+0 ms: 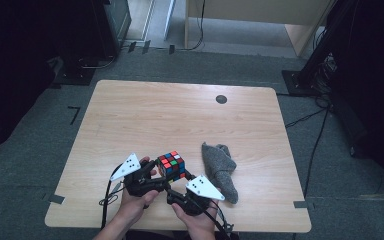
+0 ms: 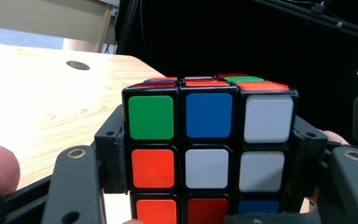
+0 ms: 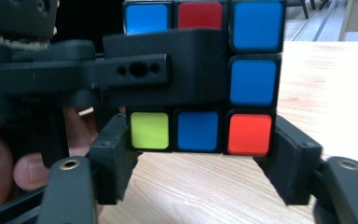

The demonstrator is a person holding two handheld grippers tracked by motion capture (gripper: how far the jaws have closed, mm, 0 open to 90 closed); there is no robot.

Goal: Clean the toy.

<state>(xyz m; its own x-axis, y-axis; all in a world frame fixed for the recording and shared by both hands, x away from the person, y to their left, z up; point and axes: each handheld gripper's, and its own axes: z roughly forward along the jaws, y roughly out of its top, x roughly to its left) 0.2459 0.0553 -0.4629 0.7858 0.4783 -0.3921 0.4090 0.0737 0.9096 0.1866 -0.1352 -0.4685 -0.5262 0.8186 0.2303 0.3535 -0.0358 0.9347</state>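
Observation:
A scrambled Rubik's cube (image 1: pixel 171 164) is held just above the wooden table (image 1: pixel 180 115) near its front edge, between two hand-held grippers. My left gripper (image 1: pixel 161 175) comes in from the left and is shut on the cube (image 2: pixel 209 140), its pads pressed on two opposite sides. My right gripper (image 1: pixel 180 179) reaches in from the lower right. In the right gripper view its jaws flank the cube's bottom layer (image 3: pixel 200 130), and both pads (image 3: pixel 119 144) sit against it. The left gripper's black jaw (image 3: pixel 168 70) crosses the cube face above.
A crumpled grey cloth (image 1: pixel 221 167) lies on the table just right of the cube and the right hand. A dark round hole (image 1: pixel 221 99) marks the table's far side. Dark stands and cables surround the table on the floor.

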